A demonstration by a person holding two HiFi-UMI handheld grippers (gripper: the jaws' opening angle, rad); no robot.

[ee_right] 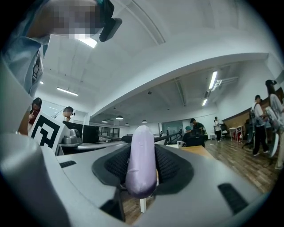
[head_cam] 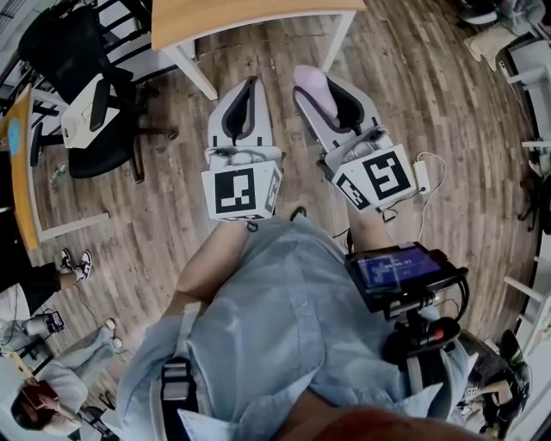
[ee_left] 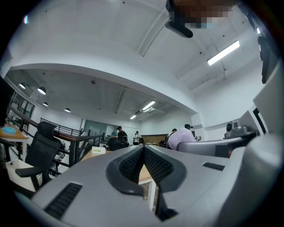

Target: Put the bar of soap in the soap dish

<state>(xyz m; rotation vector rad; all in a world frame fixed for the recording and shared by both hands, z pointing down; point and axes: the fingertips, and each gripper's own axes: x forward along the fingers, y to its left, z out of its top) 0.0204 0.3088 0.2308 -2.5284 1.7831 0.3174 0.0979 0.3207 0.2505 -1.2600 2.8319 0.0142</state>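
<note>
A lilac bar of soap (head_cam: 311,85) stands on edge between the jaws of my right gripper (head_cam: 331,96), which is shut on it. In the right gripper view the soap (ee_right: 141,165) fills the gap between the dark pads (ee_right: 171,165), and its rounded end sticks out past them. My left gripper (head_cam: 244,93) is beside it, to the left, with its tips together and nothing held; in the left gripper view its pads (ee_left: 156,165) meet at the front. Both grippers hang over the wood floor, pointing toward a table. No soap dish shows in any view.
A wooden-topped table (head_cam: 250,19) with white legs stands just ahead of the grippers. A black office chair (head_cam: 86,112) and another desk edge (head_cam: 21,164) are at the left. People sit at the lower left (head_cam: 52,379). A screen device (head_cam: 400,271) hangs at my chest.
</note>
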